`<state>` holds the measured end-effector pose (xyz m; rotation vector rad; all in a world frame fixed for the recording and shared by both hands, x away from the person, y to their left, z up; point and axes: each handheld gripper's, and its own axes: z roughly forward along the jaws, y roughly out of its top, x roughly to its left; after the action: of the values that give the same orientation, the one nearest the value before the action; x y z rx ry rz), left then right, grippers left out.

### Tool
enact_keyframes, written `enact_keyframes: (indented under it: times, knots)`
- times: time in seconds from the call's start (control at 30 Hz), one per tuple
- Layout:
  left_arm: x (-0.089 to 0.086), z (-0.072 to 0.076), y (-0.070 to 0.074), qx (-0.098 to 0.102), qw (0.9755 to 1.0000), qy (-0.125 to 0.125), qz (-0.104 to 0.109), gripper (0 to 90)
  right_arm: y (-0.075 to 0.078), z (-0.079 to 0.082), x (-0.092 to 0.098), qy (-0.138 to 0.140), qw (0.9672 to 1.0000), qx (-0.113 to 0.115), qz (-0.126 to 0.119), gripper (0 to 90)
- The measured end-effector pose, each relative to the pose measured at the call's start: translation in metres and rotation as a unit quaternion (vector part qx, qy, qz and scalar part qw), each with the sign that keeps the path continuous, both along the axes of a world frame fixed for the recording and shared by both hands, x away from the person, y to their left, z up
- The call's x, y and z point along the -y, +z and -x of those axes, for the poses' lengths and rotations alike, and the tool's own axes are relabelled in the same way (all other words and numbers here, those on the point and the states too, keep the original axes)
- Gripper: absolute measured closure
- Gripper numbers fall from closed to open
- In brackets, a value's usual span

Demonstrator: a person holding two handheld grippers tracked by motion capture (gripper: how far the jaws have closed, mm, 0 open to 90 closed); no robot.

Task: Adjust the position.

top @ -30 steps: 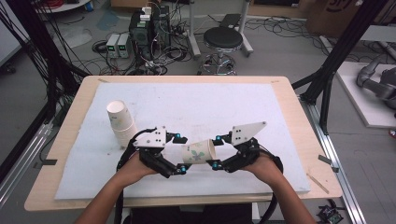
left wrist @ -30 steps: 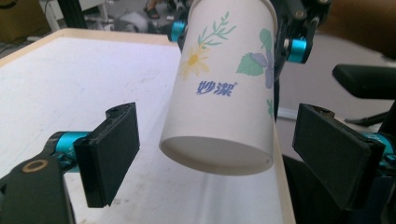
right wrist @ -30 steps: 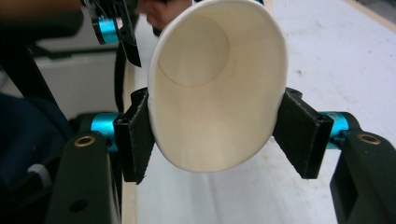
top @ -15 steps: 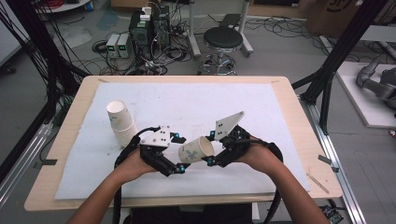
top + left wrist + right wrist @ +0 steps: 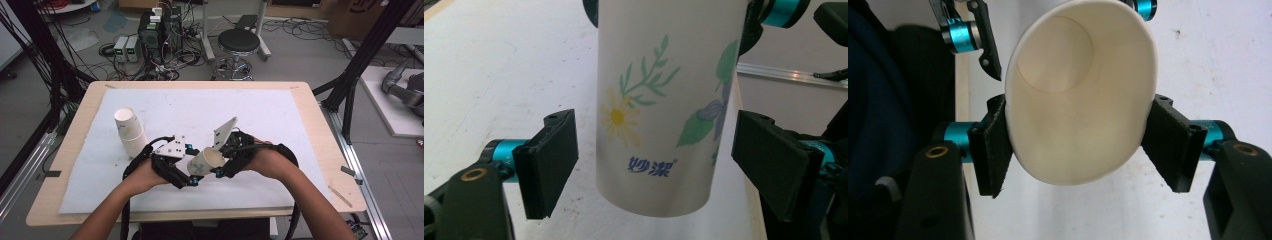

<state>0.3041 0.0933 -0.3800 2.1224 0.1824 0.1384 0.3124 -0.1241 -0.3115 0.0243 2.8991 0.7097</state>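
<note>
Lifted leftward since earlier, right gripper point(image 5: 1075, 150) pinches cup point(image 5: 659, 105) marked "妙潔", base toward left gripper point(image 5: 659, 167), whose spread jaws have just been closing around it, untouching.

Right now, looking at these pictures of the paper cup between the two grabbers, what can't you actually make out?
- Cup: its rim is cut off by the top edge of the left gripper view.
- Its printed outside is hidden in the right gripper view, which looks into its mouth.
- Stack of cups: too small in the high view to count.
- Right gripper: its pads are hidden behind the cup in the high view.
</note>
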Motion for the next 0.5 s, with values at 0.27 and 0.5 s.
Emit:
enact_keyframes:
  times: [0.27,0.5]
  knots:
    - [0.004,-0.002,-0.003,-0.009,0.9999,0.000,-0.014,21.3,-0.001,0.002,-0.014,0.009,0.9988,0.004,0.048,33.7]
    - [0.007,-0.003,-0.005,-0.016,0.9995,-0.015,-0.023,31.2,-0.001,0.003,-0.022,0.018,0.9974,0.001,0.069,33.7]
